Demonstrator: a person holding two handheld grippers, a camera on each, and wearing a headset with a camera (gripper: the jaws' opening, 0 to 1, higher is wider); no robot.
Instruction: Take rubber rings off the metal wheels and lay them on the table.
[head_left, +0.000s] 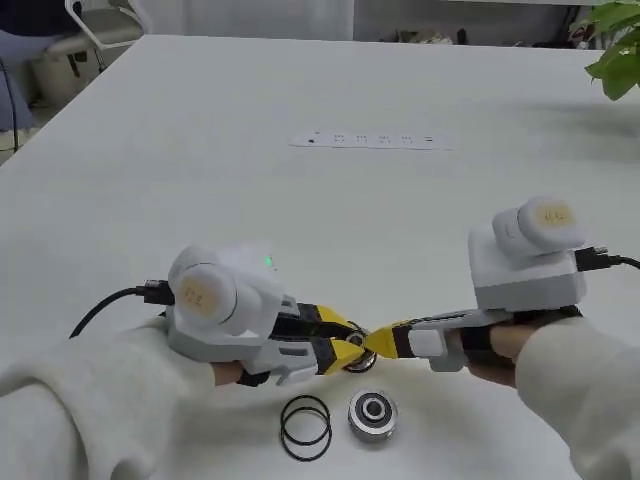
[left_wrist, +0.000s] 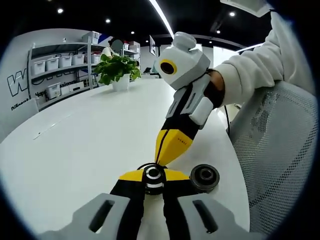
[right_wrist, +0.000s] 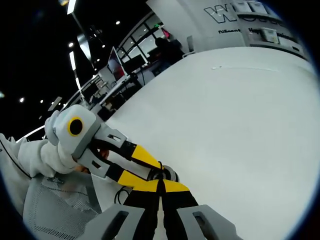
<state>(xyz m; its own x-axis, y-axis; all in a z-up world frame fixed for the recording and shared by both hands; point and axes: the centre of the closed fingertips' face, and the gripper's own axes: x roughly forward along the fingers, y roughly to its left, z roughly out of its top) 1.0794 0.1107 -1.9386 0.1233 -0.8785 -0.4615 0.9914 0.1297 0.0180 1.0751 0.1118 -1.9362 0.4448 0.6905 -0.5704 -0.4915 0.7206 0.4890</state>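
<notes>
A metal wheel (head_left: 357, 360) is held just above the white table (head_left: 300, 220), with my left gripper (head_left: 348, 355) shut on it from the left. In the left gripper view the wheel (left_wrist: 153, 180) sits between the yellow jaws. My right gripper (head_left: 373, 345) comes in from the right and is shut on the thin black rubber ring (left_wrist: 145, 166) at the wheel's rim. The right gripper view shows its tips (right_wrist: 160, 184) meeting the wheel (right_wrist: 169, 173). A second metal wheel (head_left: 372, 413) lies near the front edge. Two black rubber rings (head_left: 305, 422) lie beside it, overlapping.
A white power strip (head_left: 370, 140) lies flat across the middle of the table. A green plant (head_left: 615, 50) stands at the far right corner. Chairs (head_left: 80, 30) stand beyond the far left edge. My sleeves rest along the near edge.
</notes>
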